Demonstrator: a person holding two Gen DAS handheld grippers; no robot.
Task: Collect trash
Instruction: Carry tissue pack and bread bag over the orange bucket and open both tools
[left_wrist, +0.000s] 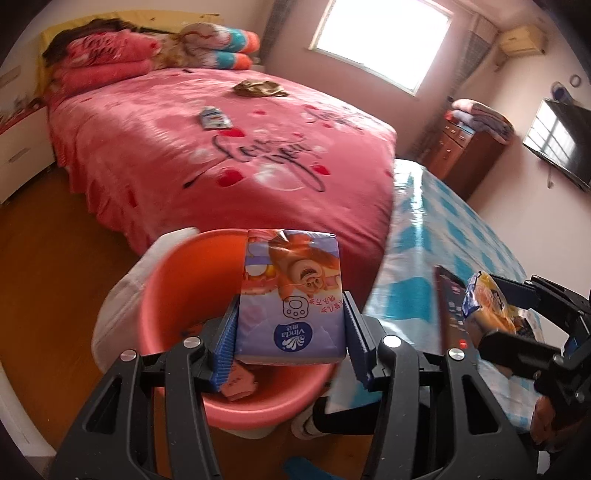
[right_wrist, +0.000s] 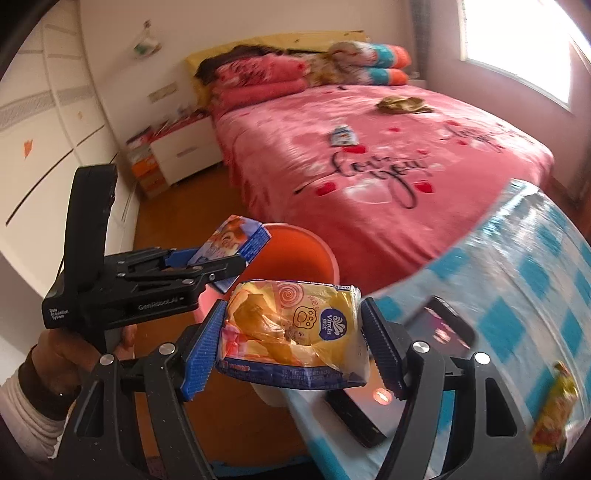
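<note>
A purple tissue pack (left_wrist: 291, 295) is clamped in the left tool (left_wrist: 291, 343) above the orange bin (left_wrist: 166, 295), frame centre. A yellow tissue pack (right_wrist: 291, 332) is gripped by the right tool (right_wrist: 291, 343), seemingly beside the checkered counter (right_wrist: 535, 277).

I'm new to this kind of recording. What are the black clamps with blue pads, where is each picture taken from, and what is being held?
The clamps are handheld grippers; a person carries one in each hand, and each has a wide-angle camera looking along its fingers. One picture is from the left gripper, which is shut on a purple tissue pack above an orange bin. The other is from the right gripper, shut on a yellow tissue pack. Beside the bin, a table with a blue checked cloth holds a phone and a yellow wrapper. Two more scraps lie on the pink bed.
</note>
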